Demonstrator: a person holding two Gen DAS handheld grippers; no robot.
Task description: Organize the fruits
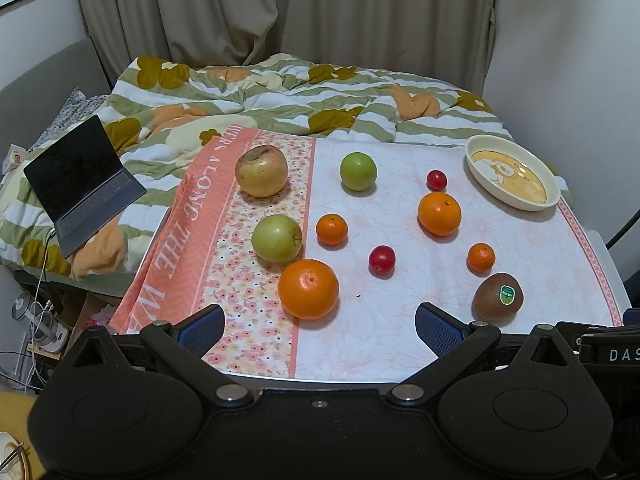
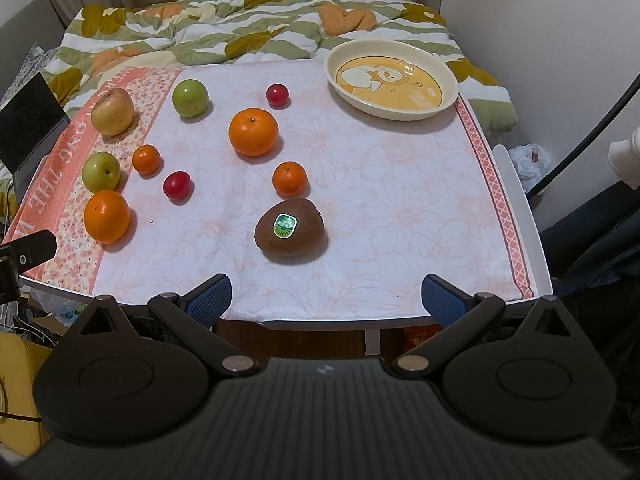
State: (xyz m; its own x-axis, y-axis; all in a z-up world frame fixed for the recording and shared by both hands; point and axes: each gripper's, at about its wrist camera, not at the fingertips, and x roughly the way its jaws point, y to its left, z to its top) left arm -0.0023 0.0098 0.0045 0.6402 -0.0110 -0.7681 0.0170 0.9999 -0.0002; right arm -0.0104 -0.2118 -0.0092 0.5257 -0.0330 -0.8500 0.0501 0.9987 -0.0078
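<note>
Several fruits lie loose on a cloth-covered table [image 1: 540, 240]. In the left wrist view: a yellow-brown apple [image 1: 261, 171], two green apples [image 1: 358, 171] [image 1: 276, 238], two large oranges [image 1: 308, 288] [image 1: 439, 213], two small mandarins [image 1: 331, 229] [image 1: 481, 257], two red cherry tomatoes [image 1: 382, 259] [image 1: 436, 180] and a kiwi [image 1: 499, 298] with a sticker. An empty cream plate [image 1: 550, 196] sits at the far right corner. My left gripper [image 1: 320, 330] is open and empty at the near edge, just short of the near orange. My right gripper [image 2: 326, 300] is open and empty, a little short of the kiwi [image 2: 290, 232]; the plate [image 2: 332, 74] is far right.
A bed with a flowered quilt [image 1: 280, 92] lies behind the table. An open laptop [image 1: 84, 184] rests on the bed at the left. Cables and a jar [image 1: 40, 320] sit on the floor at the left. The table's right edge [image 2: 532, 216] borders a dark bag and a cable.
</note>
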